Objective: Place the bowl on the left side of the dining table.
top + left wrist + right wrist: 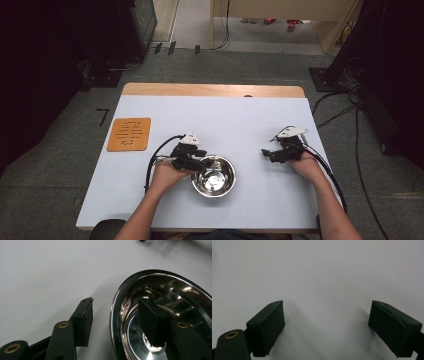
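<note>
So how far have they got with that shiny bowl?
Early on. The steel bowl sits on the table, not yet lifted. In hand: the left hand-held gripper straddles the bowl's rim, one jaw inside, one outside, with gaps on both sides. The right hand-held gripper is open over bare table. Gripping and moving the bowl remain.

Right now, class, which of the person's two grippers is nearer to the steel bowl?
The left. The left gripper straddles the steel bowl's rim, one jaw inside and one outside, pads not yet touching. The right gripper rests open on the table, well off to the bowl's right.
</note>
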Tool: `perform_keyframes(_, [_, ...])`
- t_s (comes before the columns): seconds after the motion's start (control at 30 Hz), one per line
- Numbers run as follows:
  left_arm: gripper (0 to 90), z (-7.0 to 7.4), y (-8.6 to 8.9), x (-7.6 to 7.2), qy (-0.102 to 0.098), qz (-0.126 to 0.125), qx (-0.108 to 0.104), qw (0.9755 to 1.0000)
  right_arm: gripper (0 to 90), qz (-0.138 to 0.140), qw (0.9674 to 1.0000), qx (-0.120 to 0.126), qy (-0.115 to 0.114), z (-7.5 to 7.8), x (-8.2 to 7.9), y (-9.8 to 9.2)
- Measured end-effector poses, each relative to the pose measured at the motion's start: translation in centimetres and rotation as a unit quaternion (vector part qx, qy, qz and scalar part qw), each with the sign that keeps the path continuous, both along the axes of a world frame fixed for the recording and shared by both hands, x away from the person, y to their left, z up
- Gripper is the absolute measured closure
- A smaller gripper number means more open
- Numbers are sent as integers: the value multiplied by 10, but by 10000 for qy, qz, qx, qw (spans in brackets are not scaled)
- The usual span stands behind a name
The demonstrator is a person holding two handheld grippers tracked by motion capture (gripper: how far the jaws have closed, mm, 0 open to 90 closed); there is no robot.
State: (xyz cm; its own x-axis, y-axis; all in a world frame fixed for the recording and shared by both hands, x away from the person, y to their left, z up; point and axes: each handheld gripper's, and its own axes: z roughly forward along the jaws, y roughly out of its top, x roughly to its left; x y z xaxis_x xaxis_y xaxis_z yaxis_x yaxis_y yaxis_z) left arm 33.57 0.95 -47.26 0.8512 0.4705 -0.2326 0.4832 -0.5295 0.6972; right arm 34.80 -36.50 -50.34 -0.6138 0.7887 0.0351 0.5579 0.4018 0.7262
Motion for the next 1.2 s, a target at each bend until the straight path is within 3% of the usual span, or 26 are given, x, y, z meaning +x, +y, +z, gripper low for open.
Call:
perform_keyframes(0.2, [553,-4,-2,0,119,-130,119,9998,130,5,10000,-6,-2,0,0,0])
perform_keyframes(0.47, [664,-3,-3,1,273,-115,83,9995,130,10,10000,-7,-6,0,0,0])
perform_keyframes(0.7, [721,-3,-4,4,358,-46,172,9992,129,14,10000,-12,-6,0,0,0])
perform_keyframes(0.9, [722,-3,-5,6,541,-2,238,9983,130,13,10000,-12,-7,0,0,0])
perform_keyframes(1.2, [738,-2,-6,6,534,-83,337,9980,130,14,10000,-13,-7,0,0,0])
